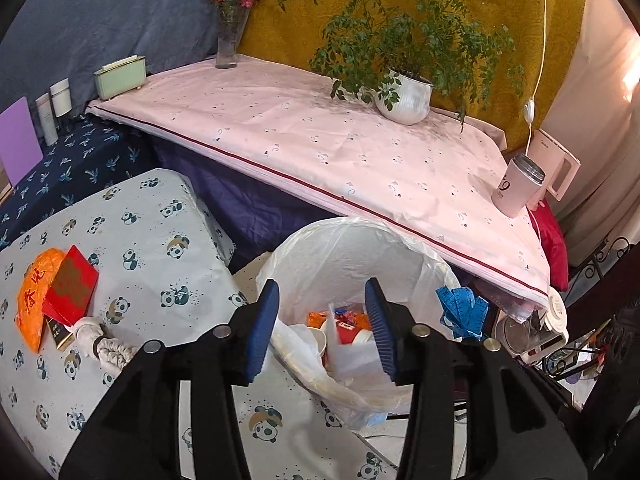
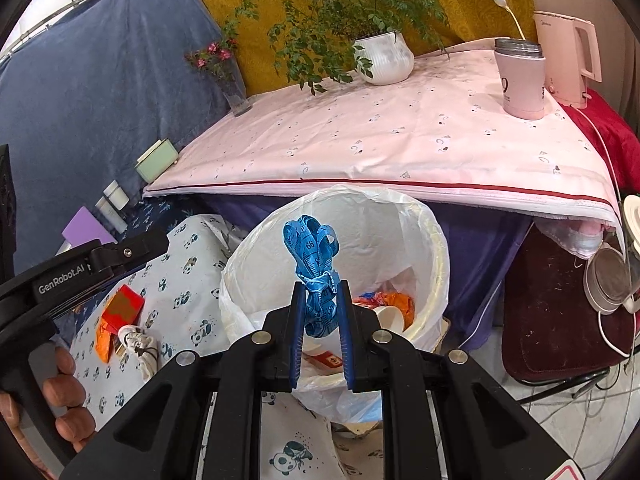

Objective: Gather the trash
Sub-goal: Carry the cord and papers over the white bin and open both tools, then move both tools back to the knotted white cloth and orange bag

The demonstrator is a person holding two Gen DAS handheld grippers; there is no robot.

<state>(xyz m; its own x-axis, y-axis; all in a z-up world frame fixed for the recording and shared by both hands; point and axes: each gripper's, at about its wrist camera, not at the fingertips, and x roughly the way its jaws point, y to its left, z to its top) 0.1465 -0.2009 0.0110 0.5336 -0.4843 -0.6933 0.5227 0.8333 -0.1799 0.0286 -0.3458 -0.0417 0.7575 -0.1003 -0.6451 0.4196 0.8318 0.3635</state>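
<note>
Orange crinkled plastic wrapper (image 1: 34,300) lies far left on the panda-print cloth (image 1: 160,248), half covered by a red flat box (image 1: 71,285); beside them a white knotted rope piece (image 1: 105,345) is partly cut off by the left gripper (image 1: 321,330). Its blue pads stand apart above the white bag-lined trash bin (image 1: 352,240), nothing between them. Inside the bin, paper cups and red-orange wrappers jumble together, hard to separate. Further right, the right gripper (image 2: 322,322) pinches a bunched blue measuring tape (image 2: 313,258) tight between narrow jaws, over the bin's mouth.
</note>
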